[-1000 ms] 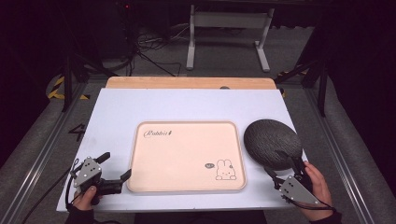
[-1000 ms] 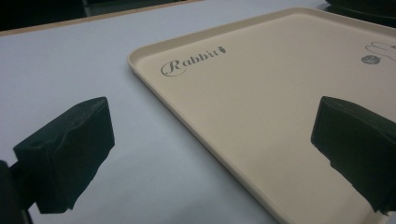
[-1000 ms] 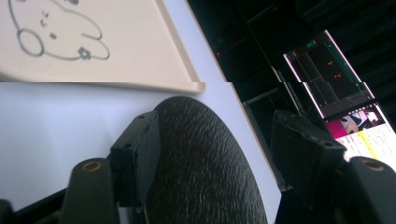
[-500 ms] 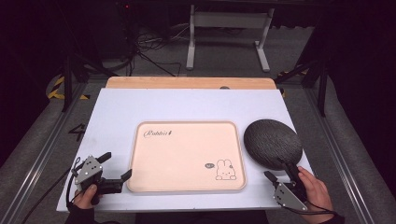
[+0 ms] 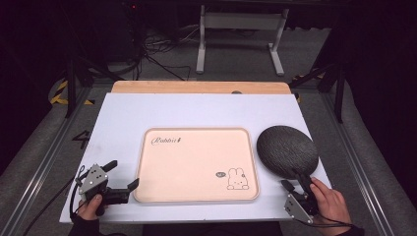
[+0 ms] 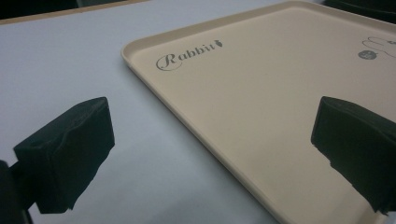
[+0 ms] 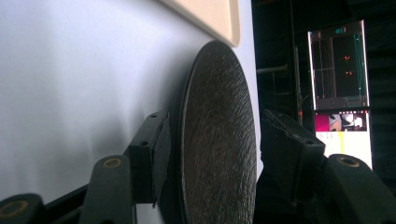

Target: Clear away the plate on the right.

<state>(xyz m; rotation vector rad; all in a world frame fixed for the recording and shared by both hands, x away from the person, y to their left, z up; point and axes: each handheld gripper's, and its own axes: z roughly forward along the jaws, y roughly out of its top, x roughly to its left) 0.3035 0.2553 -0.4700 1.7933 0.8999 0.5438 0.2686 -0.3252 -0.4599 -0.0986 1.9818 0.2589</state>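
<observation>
Both open grippers: right gripper [image 5: 295, 183] seemingly straddles plate [image 5: 287, 151], left gripper [image 5: 121, 175] beside tray [image 5: 196, 164]

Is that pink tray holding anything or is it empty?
Empty: the tray shows bare printed surface; the dark round mat lies beside it on the table.

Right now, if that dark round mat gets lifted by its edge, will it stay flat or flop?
Probably droop a little: the dark round mat looks thin and woven. Likely light. Its rough texture should resist slipping between the right gripper jaws, which straddle its rim.
</observation>
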